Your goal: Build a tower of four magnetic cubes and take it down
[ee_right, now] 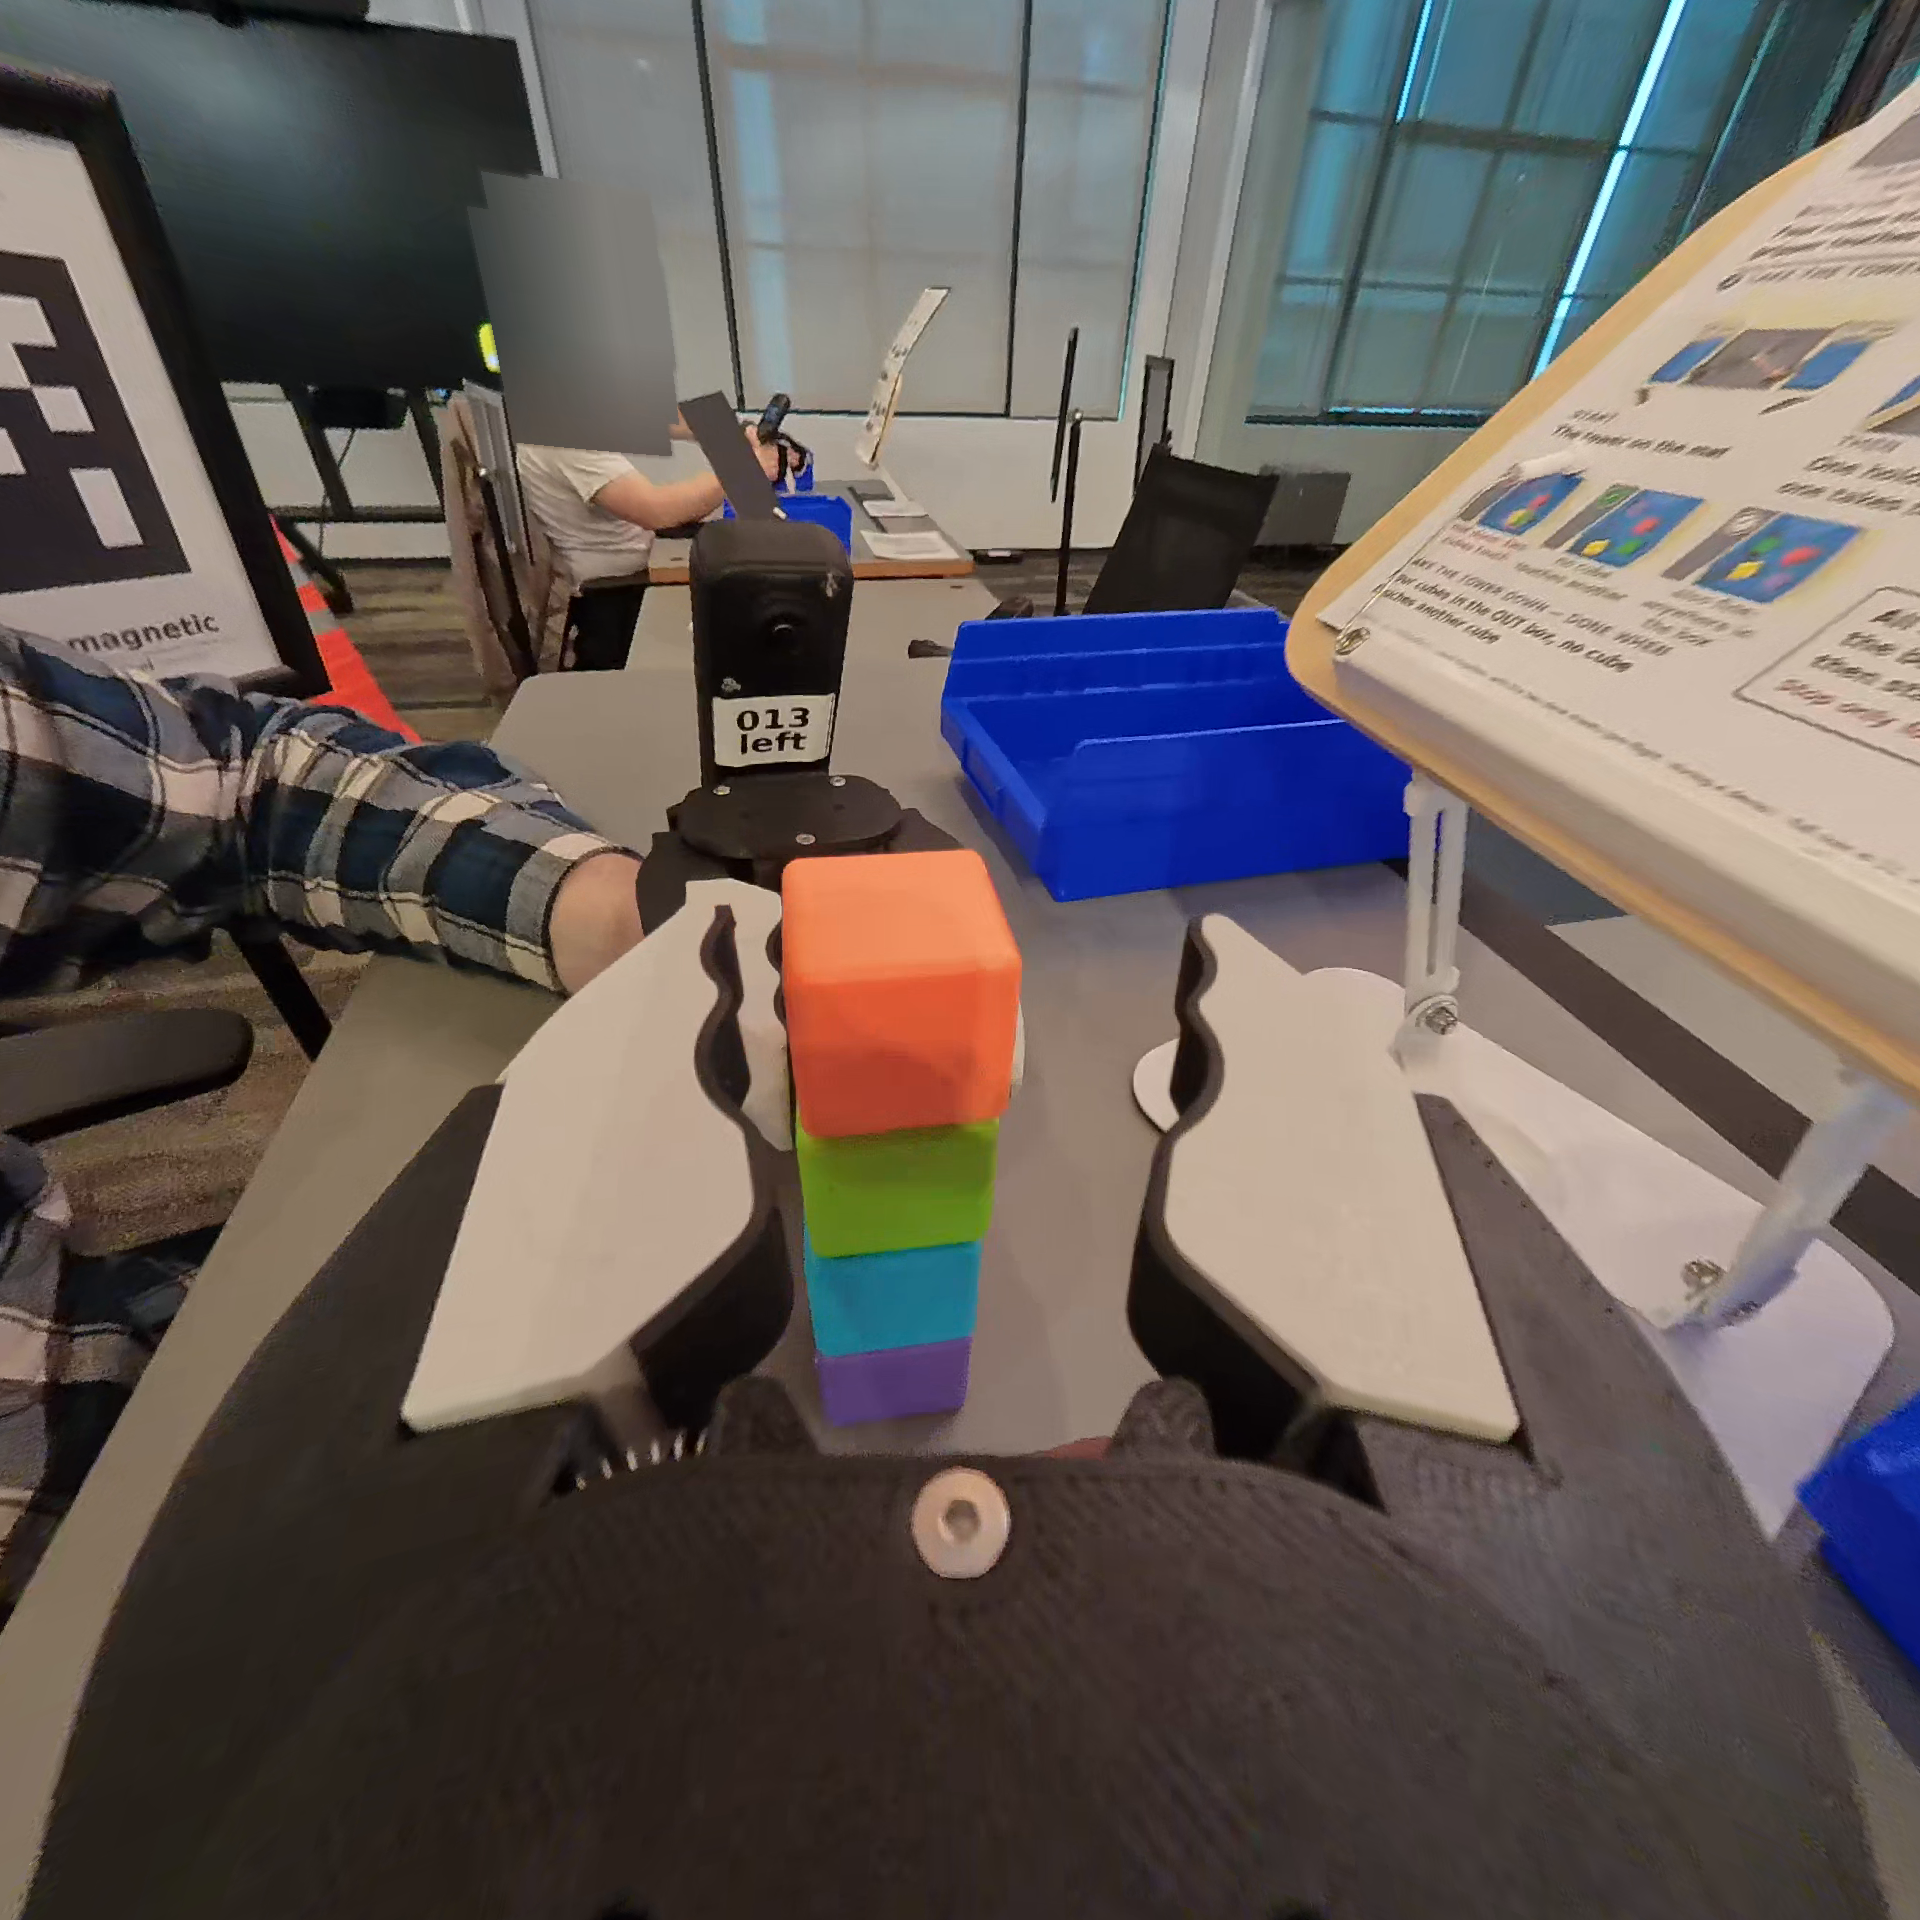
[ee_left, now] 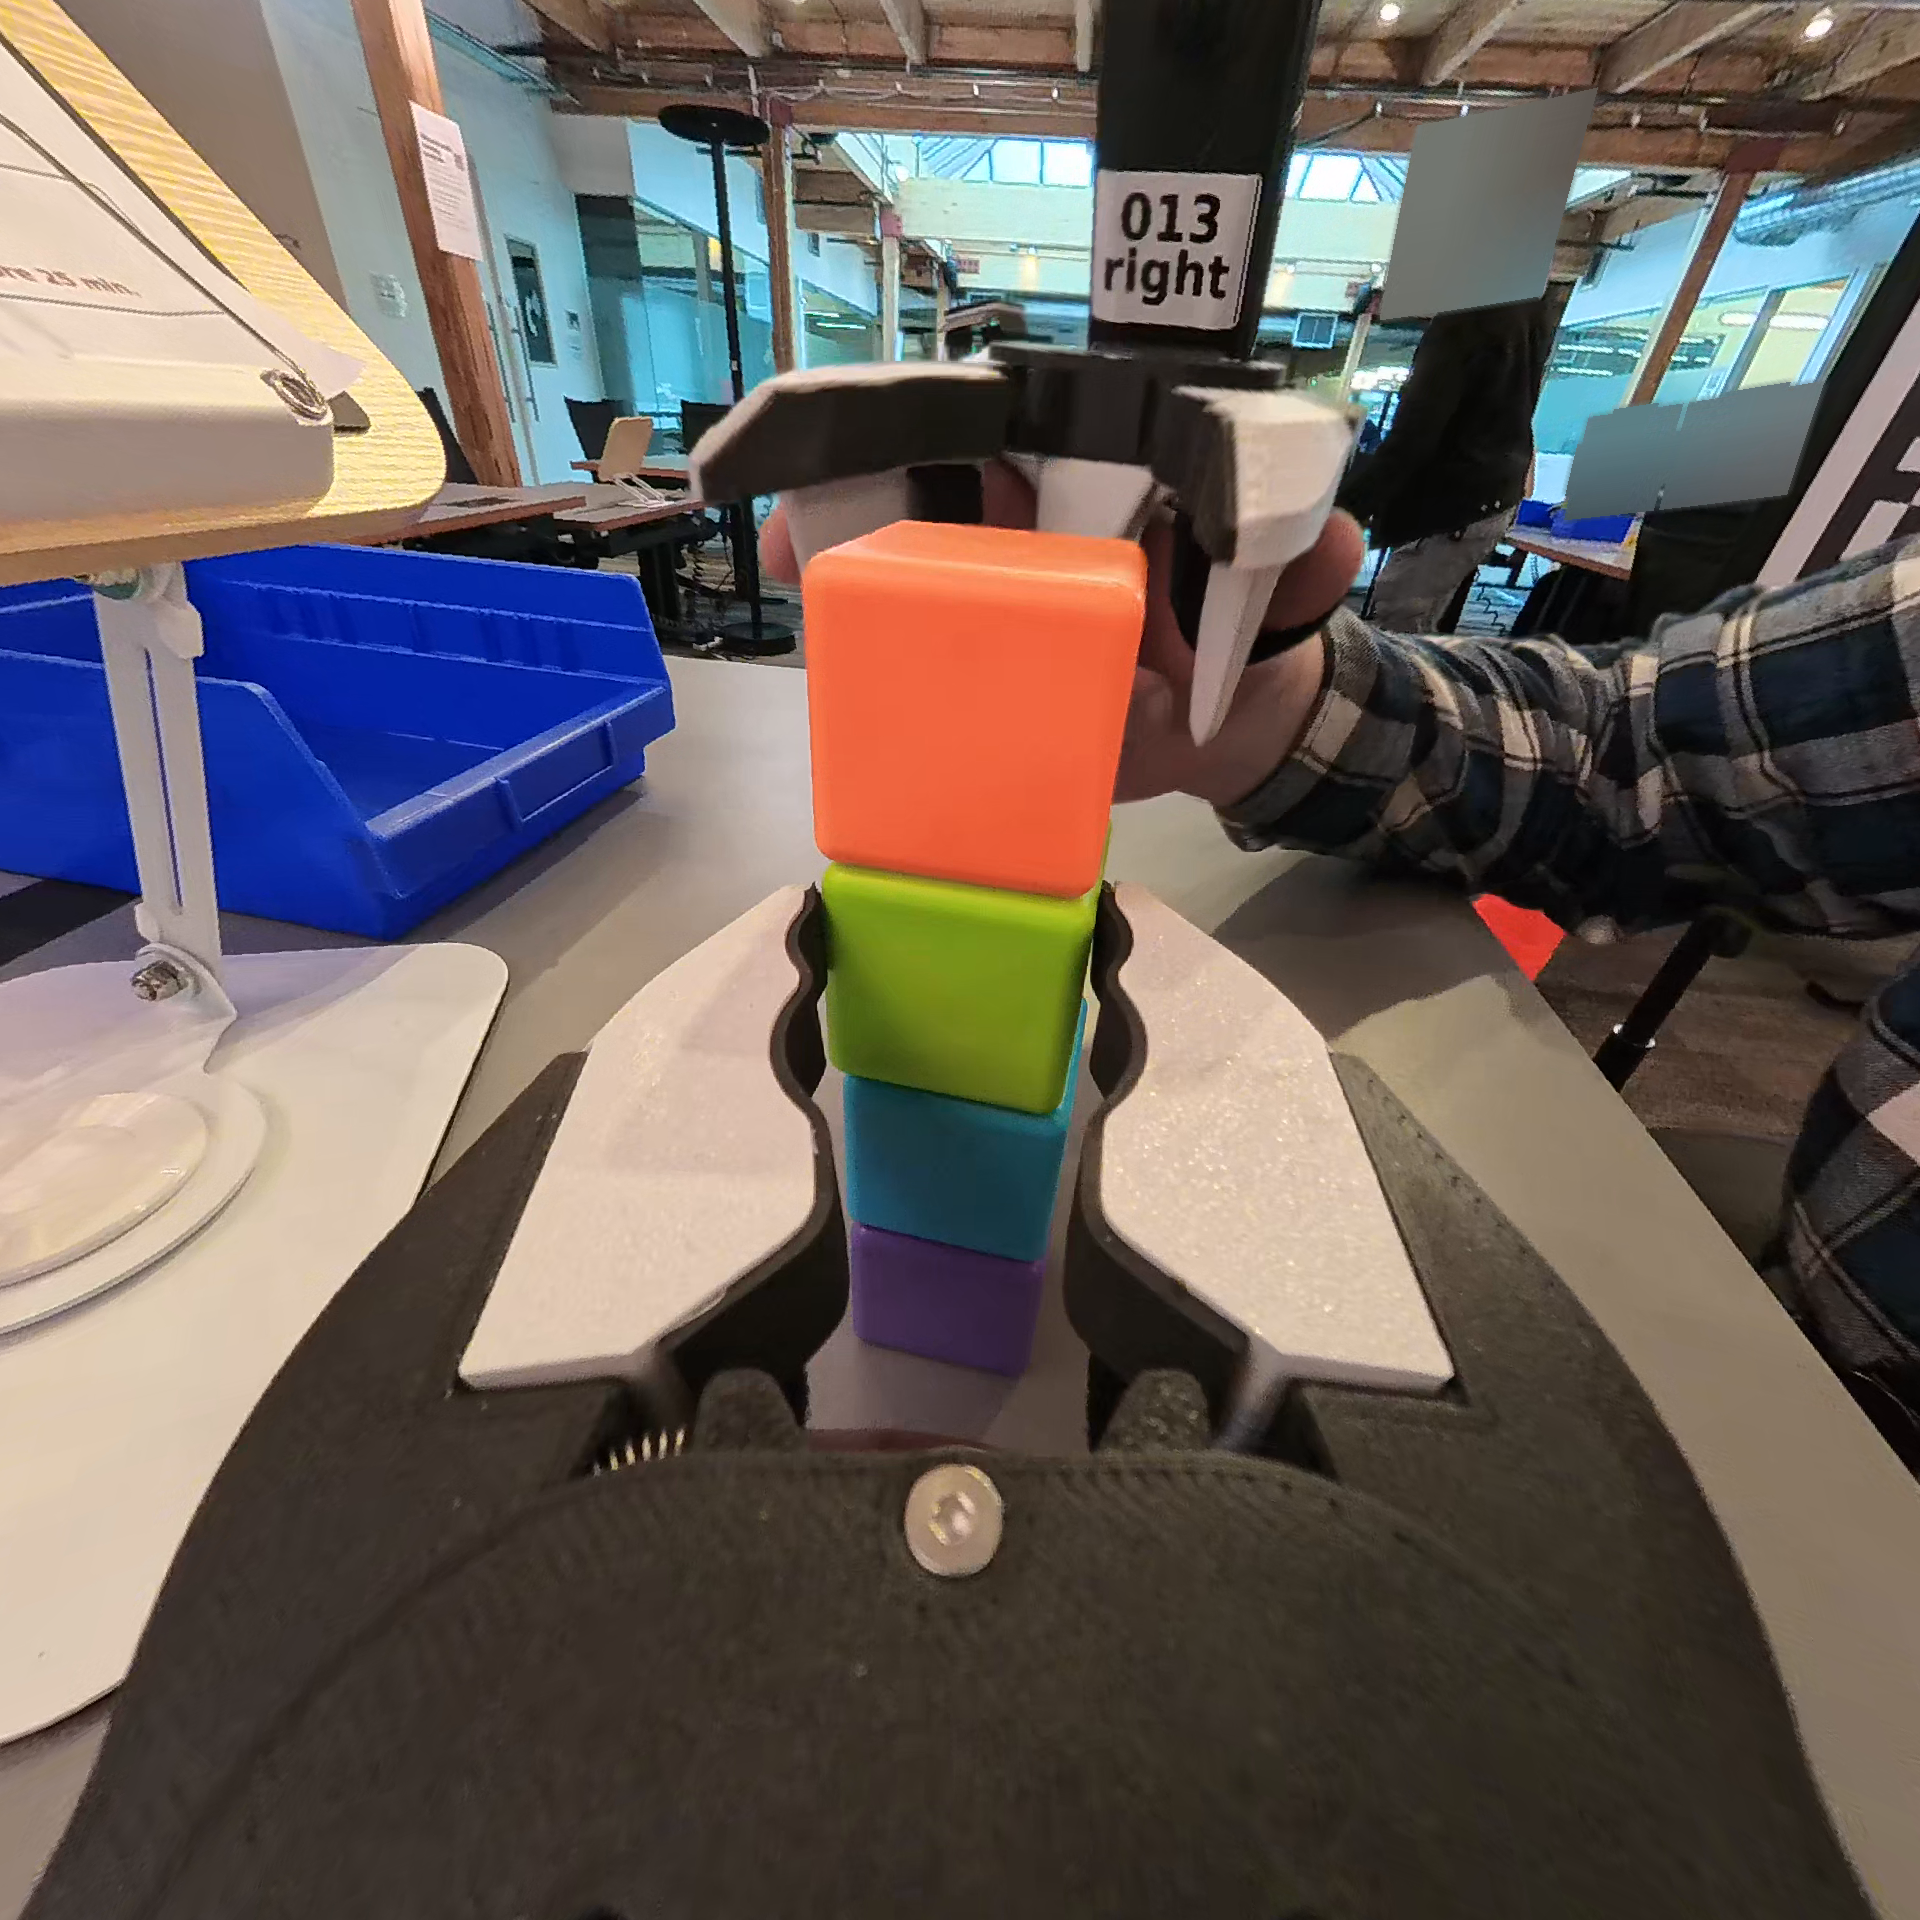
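Note:
A tower of four cubes stands on the grey table (ee_left: 727,758): orange cube (ee_left: 971,707) on top, then green cube (ee_left: 956,997), blue cube (ee_left: 951,1169), and purple cube (ee_left: 945,1299) at the bottom. My left gripper (ee_left: 961,935) is shut on the green cube, one finger on each side. My right gripper (ee_right: 961,987) is open around the orange cube (ee_right: 894,997), which sits nearer its left finger without touching. In the left wrist view the right gripper's white fingers (ee_left: 1231,644) spread behind the orange cube. In the right wrist view the left gripper's fingers (ee_right: 764,1081) flank the green cube (ee_right: 894,1190).
A blue bin (ee_left: 364,748) sits on the table beyond the tower (ee_right: 1174,748). An instruction board on a white stand (ee_right: 1662,520) rises beside it. A second blue bin's corner (ee_right: 1870,1507) shows at the right. A plaid sleeve (ee_left: 1558,758) reaches in. The table edge (ee_left: 1558,1029) is close. The gap from one gripper's tips to the other's is roughly 6 cm.

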Demonstrator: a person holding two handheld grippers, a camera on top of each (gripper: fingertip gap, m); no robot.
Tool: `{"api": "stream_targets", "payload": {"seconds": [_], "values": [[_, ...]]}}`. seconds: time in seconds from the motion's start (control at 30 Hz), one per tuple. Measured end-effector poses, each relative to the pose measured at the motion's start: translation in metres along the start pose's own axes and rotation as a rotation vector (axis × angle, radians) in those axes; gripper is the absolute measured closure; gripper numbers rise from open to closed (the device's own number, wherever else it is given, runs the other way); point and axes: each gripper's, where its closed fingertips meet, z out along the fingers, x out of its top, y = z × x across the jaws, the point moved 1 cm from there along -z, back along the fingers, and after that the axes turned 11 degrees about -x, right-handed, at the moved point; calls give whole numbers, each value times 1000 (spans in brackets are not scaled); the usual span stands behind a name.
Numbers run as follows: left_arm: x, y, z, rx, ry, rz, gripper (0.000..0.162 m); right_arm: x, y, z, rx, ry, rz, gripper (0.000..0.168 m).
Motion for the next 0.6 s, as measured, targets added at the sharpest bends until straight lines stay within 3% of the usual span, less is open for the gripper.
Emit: {"api": "stream_targets", "payload": {"seconds": [0.1,0.6], "values": [[0,0,0,9,-2,3,113,-10,-6,12,26,-53,-28,86],[0,0,0,16,3,3,113,-19,-16,23,65,-64,20,116]]}}
